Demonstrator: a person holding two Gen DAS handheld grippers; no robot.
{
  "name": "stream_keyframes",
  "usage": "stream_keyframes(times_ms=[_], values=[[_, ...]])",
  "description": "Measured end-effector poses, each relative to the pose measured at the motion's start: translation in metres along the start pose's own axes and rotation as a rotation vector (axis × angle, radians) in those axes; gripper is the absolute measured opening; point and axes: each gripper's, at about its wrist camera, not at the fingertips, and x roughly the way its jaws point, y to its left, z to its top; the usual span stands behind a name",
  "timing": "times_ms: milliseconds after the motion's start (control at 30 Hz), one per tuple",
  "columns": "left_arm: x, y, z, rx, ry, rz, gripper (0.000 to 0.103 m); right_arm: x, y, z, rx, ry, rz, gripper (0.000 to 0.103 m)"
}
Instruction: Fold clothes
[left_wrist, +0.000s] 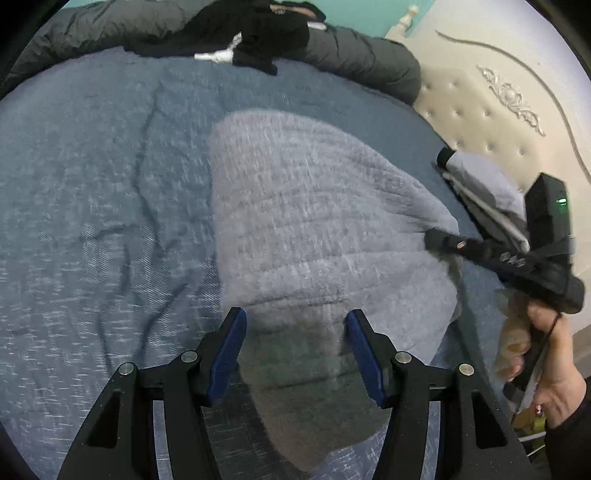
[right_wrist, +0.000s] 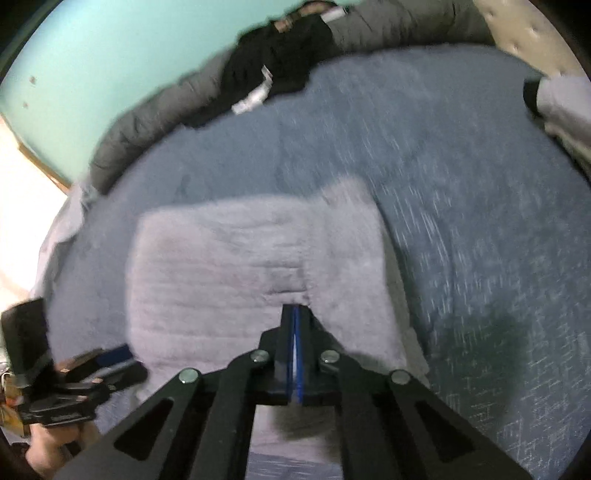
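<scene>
I see the blue bed filling both frames, the grey sweater lying centre. My right gripper is pressed together, pinching its edge; my left gripper stands spread above its near end.

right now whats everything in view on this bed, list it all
light grey ribbed knit garment: 1, grey, flat mid-bed
blue-grey woven bedspread: 1, covers bed
dark grey padded quilt: 1, rolled along far edge
black clothes pile: 1, on the quilt
folded clothes stack: 1, pale grey and black, by headboard
cream tufted headboard: 1, right
teal wall: 1, behind
left gripper: open over garment
right gripper: shut, on the garment's edge
hand: 1, holding right gripper
</scene>
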Motion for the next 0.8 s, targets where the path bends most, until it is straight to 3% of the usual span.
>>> stream_keyframes(times_ms=[100, 267, 467, 667, 800], values=[[-0.015, 0.011, 0.0, -0.035, -0.031, -0.014, 0.06, -0.013, 0.025, 0.009, -0.038, -0.036, 0.072, 0.001], [-0.043, 0.036, -0.009, -0.072, -0.087, -0.008, 0.06, 0.012, 0.084, 0.017, -0.176, 0.021, 0.125, 0.001], [-0.064, 0.061, -0.03, -0.089, -0.121, 0.013, 0.06, 0.062, 0.114, 0.024, -0.193, 0.117, 0.076, 0.001], [-0.066, 0.092, -0.047, -0.115, -0.127, 0.031, 0.06, 0.114, 0.115, 0.03, -0.177, 0.224, -0.02, 0.0], [-0.069, 0.104, -0.058, -0.125, -0.143, 0.034, 0.06, 0.127, 0.122, 0.033, -0.204, 0.24, -0.094, 0.0]])
